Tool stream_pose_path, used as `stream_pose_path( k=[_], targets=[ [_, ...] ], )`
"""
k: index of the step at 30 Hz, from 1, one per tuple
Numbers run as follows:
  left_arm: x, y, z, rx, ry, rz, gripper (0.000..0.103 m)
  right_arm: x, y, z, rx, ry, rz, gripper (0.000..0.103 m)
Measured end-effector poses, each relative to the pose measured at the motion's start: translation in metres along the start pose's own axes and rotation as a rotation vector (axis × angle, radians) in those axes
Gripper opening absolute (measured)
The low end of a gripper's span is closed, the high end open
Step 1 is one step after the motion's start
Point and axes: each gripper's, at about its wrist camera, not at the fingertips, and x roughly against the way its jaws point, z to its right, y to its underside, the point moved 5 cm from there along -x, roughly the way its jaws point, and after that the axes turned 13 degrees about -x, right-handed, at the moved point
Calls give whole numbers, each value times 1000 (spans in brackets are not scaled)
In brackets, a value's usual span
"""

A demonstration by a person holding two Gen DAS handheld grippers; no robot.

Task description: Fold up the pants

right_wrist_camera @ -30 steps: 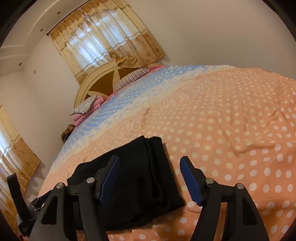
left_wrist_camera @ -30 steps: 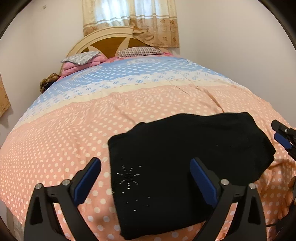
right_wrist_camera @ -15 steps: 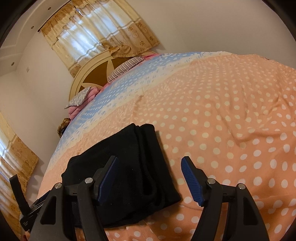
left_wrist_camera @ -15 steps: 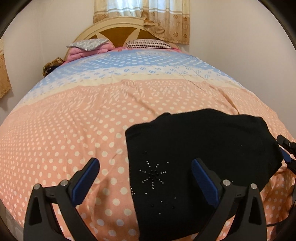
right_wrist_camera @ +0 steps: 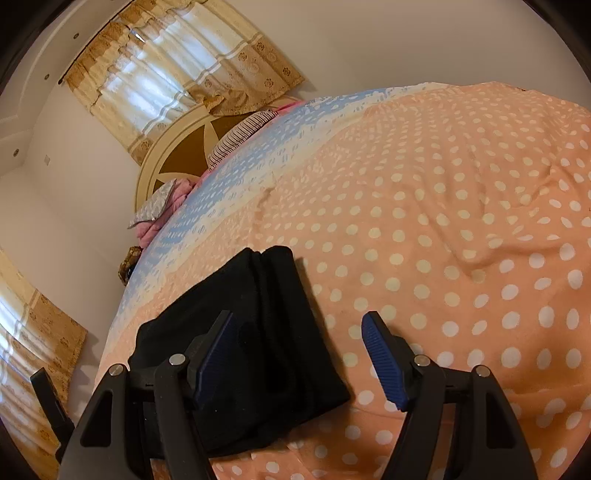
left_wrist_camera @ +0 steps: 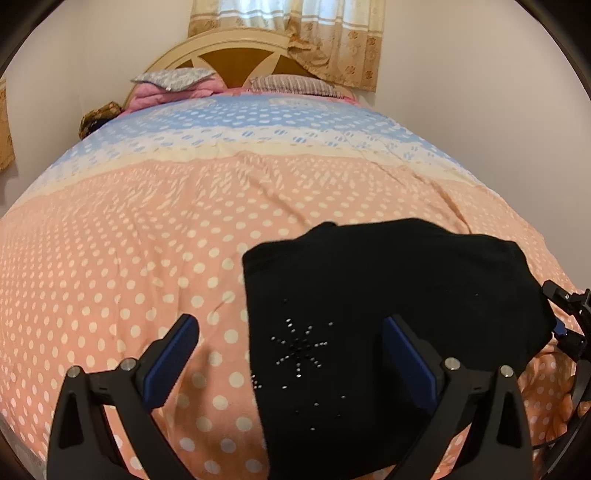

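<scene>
The black pants (left_wrist_camera: 388,314) lie folded into a compact rectangle on the polka-dot bed cover, with a small rhinestone star on top. My left gripper (left_wrist_camera: 291,362) is open and empty, hovering over the pants' left edge. In the right wrist view the folded pants (right_wrist_camera: 258,332) show stacked layers at their right edge. My right gripper (right_wrist_camera: 299,362) is open and empty, straddling that right edge just above it. The right gripper also shows in the left wrist view (left_wrist_camera: 569,325) at the far right.
The bed cover (left_wrist_camera: 147,258) is peach with white dots, blue near the head. Pillows (left_wrist_camera: 177,81) and a wooden headboard (left_wrist_camera: 236,55) stand at the far end, a curtain (left_wrist_camera: 314,33) behind. A wall runs along the right side.
Both grippers stayed open. The left wrist view has shifted left and slightly back, so the pants sit further right in it. The right gripper drew back a little from the pants.
</scene>
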Motion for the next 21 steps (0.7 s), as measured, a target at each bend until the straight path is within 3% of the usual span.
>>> stream_pose_path(
  k=[7, 10, 21],
  targets=[
    [-16, 15, -4, 66, 36, -69, 102, -18, 5, -3, 32, 50, -69, 72],
    [-20, 18, -5, 105, 56, -81, 103, -27, 10, -9, 75, 79, -95, 78],
    [-19, 20, -3, 99, 49, -74, 103, -39, 40, -37, 270, 106, -160, 80]
  ],
)
